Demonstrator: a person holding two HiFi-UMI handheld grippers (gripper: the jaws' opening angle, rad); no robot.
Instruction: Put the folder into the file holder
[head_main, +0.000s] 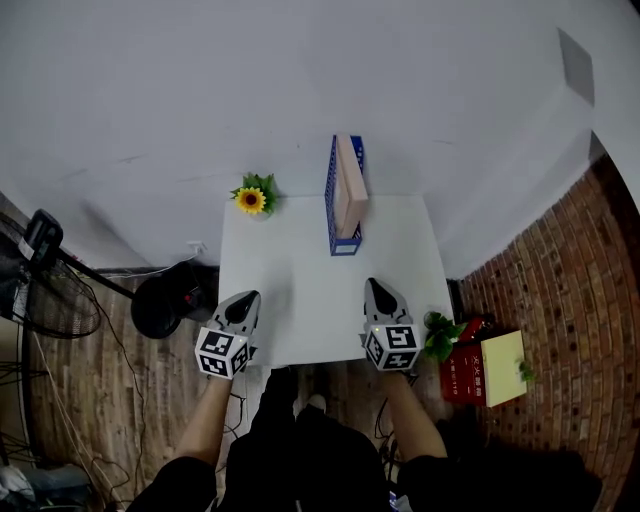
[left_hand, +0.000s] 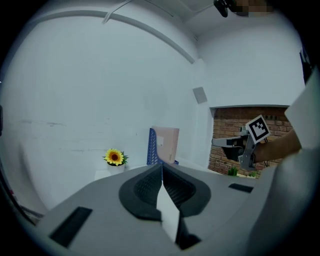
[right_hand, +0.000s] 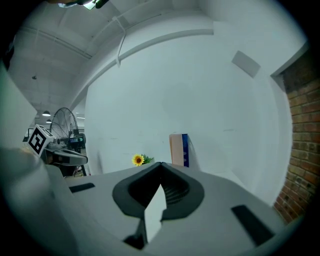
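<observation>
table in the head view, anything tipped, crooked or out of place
Nothing stands out. The folder stands upright in the blue file holder, the sunflower sits upright on the table, and the left tool and right tool are shut and empty.
</observation>
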